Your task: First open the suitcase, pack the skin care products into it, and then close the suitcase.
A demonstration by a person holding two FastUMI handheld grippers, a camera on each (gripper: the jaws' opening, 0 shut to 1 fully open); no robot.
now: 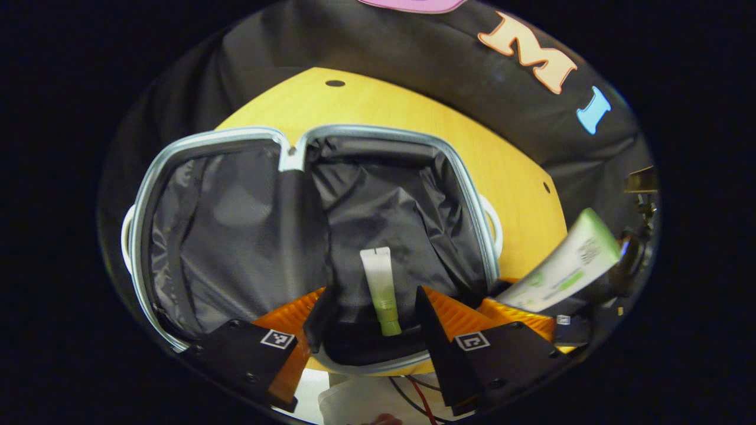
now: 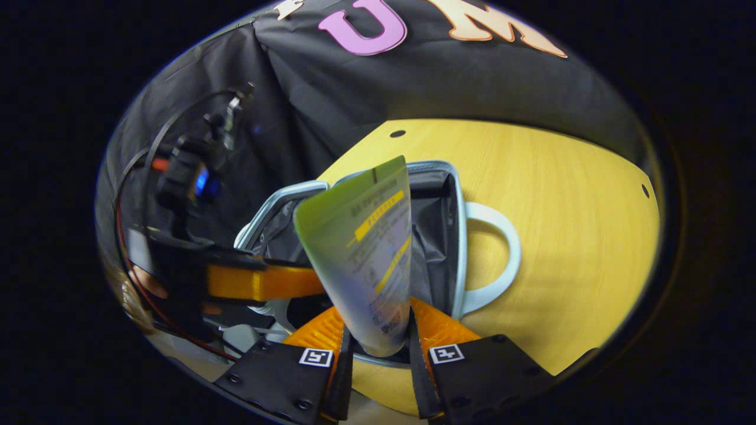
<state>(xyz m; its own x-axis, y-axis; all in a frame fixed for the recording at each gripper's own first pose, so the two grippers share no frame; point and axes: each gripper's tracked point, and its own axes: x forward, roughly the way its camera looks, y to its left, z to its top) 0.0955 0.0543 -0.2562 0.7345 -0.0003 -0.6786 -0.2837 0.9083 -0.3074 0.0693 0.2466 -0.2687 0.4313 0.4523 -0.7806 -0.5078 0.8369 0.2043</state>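
Right gripper (image 2: 378, 339): pinching large tube (image 2: 360, 260) at its lower end, both orange fingers (image 2: 434, 327) pressed on its sides. Tube upright, tilted slightly, green at the flat crimped top, fading to white lower down, yellow stripes across the print. Held above the near edge of the case (image 2: 455, 248), over its right half as seen in the right gripper view.

Left gripper (image 1: 366, 330): spread wide, nothing between the fingers (image 1: 449, 313), touching nothing. Hovering over the near rim of the case (image 1: 466, 177).

Case lying open on yellow table (image 1: 520, 189), both halves flat, hinge at the far side, pale metal rim all round, white handles (image 2: 502, 260) at the outer sides. Dark crumpled lining (image 1: 236, 236) in both halves.

Small tube (image 1: 381, 289) lying in the right half, cap toward the camera, white crimp away, green lower body. Left half holding lining only; room beside small tube on both sides.

Large tube also seen at far right of the left gripper view (image 1: 567, 265), leaning over the case's right rim, well apart from small tube.

Table bare to the right of the case, bordered by black cloth wall (image 2: 472, 88).
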